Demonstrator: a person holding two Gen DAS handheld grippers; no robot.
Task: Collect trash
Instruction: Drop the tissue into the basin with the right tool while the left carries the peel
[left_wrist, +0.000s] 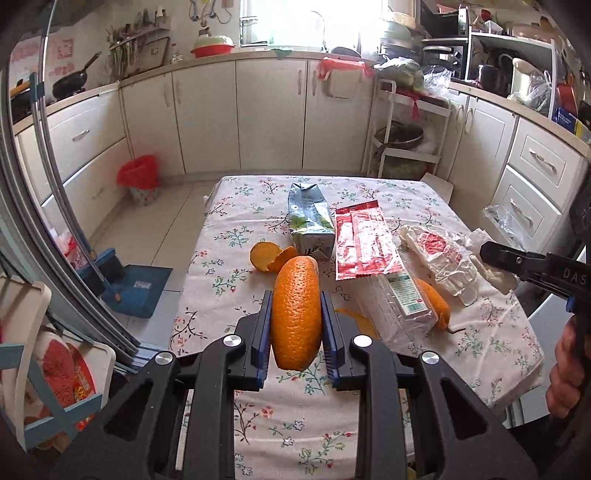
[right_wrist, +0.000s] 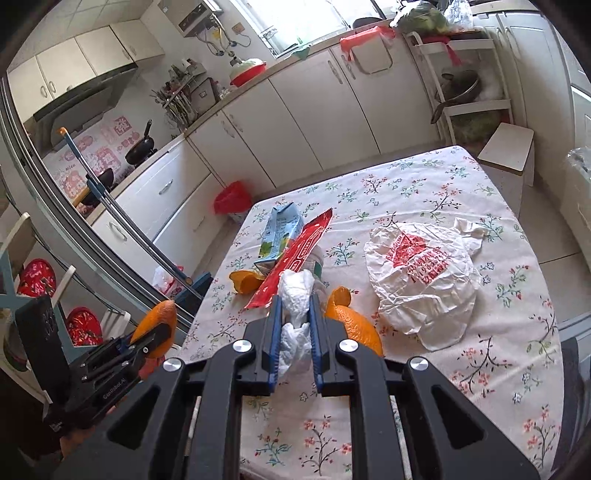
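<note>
The left hand-held gripper clamps an orange peel above the counter; the right hand-held gripper pinches crumpled tissue. The curved peel may slip before the red-lined bin

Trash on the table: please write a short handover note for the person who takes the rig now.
Left claw: shut on an orange peel, lifted off the table.
Right claw: shut on a crumpled white tissue.
Still on the table: milk carton, red wrapper, clear plastic package, white printed bag, more peel pieces.
Bin with red liner stands on the floor beyond the table.
Done: two pieces picked up. Left: drop both, then collect the rest.
</note>
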